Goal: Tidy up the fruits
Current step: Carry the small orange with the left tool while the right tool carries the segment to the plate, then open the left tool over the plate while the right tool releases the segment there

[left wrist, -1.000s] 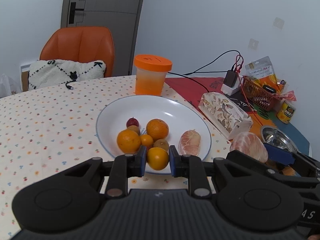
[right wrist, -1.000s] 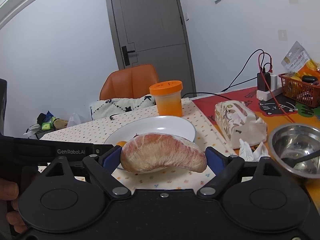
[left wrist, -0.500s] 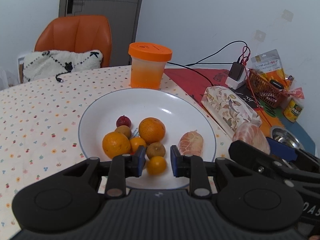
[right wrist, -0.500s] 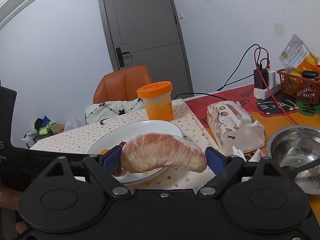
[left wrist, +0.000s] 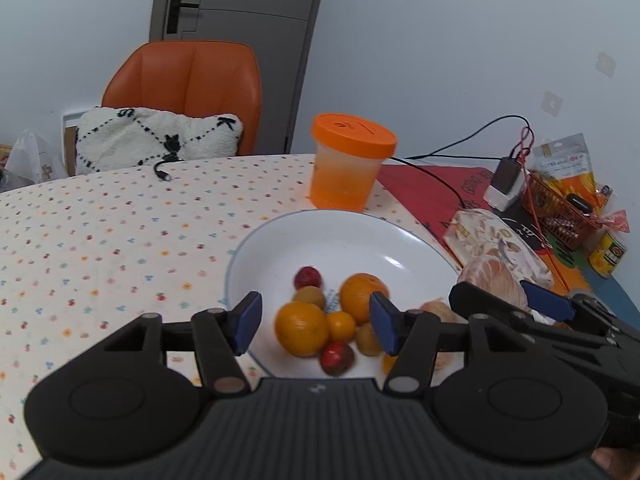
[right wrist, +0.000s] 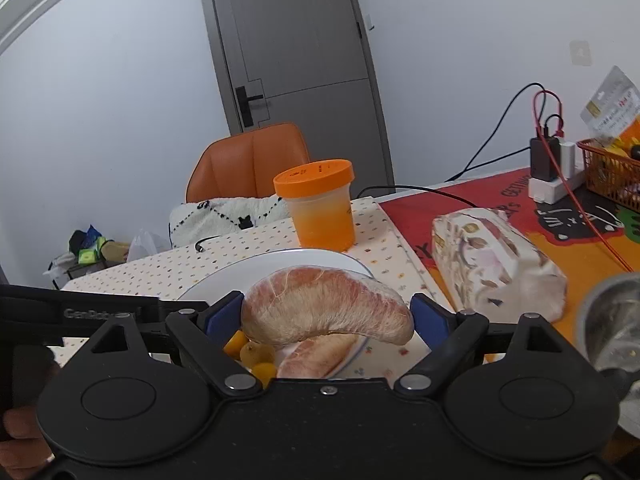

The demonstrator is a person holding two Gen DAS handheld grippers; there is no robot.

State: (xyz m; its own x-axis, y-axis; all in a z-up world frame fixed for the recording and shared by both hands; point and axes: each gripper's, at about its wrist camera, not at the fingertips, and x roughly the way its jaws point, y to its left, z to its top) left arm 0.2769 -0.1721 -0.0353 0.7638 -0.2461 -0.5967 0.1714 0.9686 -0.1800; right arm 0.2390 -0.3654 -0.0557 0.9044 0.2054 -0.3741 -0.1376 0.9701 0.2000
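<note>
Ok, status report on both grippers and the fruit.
Left gripper open, empty, over white round plate of fruit. Right gripper shut on peeled pink pomelo segment, above plate edge. Nothing blocking.

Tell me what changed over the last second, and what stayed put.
The left gripper let go of the small orange fruit, which now lies with the others in the white plate; its jaws opened wide. The right gripper moved in over the plate's edge. Unchanged: it still clamps the peeled pomelo segment; the second segment stays on the plate.
</note>
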